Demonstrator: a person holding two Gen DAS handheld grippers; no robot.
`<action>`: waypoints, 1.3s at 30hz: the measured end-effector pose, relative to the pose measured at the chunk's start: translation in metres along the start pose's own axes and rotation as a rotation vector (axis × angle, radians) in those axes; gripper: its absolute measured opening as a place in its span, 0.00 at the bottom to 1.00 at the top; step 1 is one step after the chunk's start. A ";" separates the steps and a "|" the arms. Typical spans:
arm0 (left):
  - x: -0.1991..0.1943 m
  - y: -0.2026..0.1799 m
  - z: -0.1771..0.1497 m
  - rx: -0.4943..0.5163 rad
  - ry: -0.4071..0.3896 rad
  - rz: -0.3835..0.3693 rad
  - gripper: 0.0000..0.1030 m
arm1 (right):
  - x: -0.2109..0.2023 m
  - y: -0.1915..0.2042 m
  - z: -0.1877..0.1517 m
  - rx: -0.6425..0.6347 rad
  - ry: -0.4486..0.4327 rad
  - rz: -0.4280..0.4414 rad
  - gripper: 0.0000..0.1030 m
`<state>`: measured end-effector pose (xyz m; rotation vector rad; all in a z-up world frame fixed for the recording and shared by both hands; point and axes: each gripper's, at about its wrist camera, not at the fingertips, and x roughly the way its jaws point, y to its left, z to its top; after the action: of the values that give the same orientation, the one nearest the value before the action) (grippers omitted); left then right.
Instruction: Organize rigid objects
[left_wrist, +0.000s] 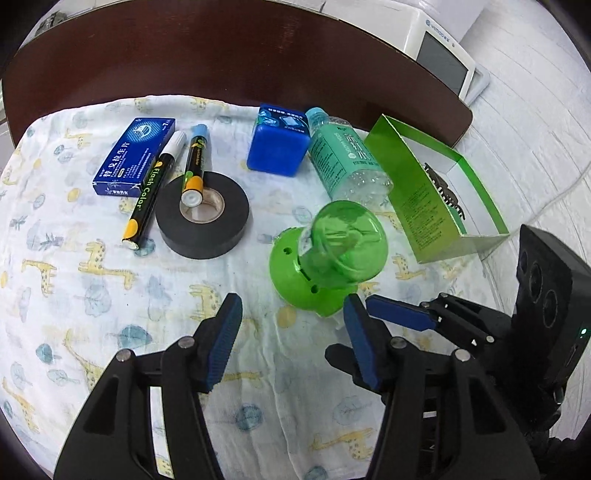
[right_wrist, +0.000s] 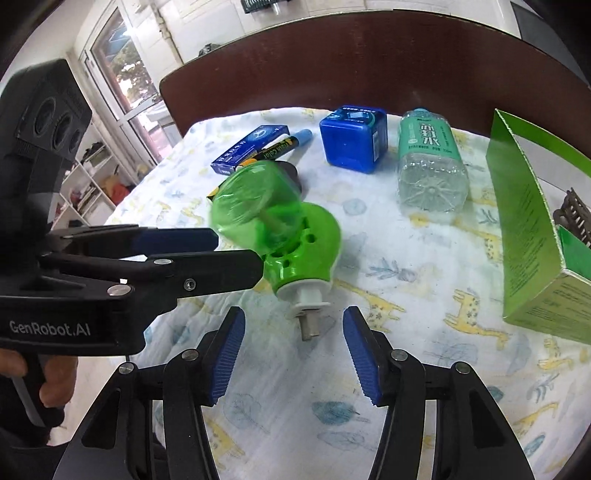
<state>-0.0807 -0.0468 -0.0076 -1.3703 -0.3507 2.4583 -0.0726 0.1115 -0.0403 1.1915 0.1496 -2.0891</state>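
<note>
Green mosquito-repellent device (left_wrist: 325, 258), with a clear green bottle on a green plug base, lies tilted on the giraffe-print cloth (left_wrist: 110, 295) near the middle of the table, its metal prongs (right_wrist: 308, 326) pointing toward the right wrist camera. From the left in the left wrist view: a blue medicine box (left_wrist: 135, 155) lies flat; just beside it lies a white-capped marker (left_wrist: 155, 192); a blue-capped marker (left_wrist: 195, 162) rests with its end on the black tape roll (left_wrist: 202, 218). Further right stand a blue cube box (left_wrist: 279, 147) and a lying teal-labelled bottle (left_wrist: 343, 158). At far right an open green carton (left_wrist: 424, 195) lies on its side. Left gripper (left_wrist: 291, 332): jaws spread, holding nothing, just before the device. Right gripper (right_wrist: 293, 343): jaws spread on either side of the prongs, not touching them.
</note>
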 end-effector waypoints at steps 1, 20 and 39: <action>-0.003 0.001 0.002 -0.008 -0.011 -0.015 0.53 | 0.001 -0.001 0.001 0.006 -0.002 0.009 0.56; -0.017 0.035 0.010 -0.135 -0.071 0.020 0.55 | -0.002 0.002 0.039 0.037 -0.115 -0.052 0.63; 0.036 -0.047 0.008 0.122 0.056 -0.070 0.59 | -0.029 -0.072 0.032 0.453 -0.121 0.127 0.46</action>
<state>-0.0990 0.0099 -0.0149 -1.3500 -0.2283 2.3389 -0.1313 0.1662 -0.0163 1.2847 -0.4673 -2.1359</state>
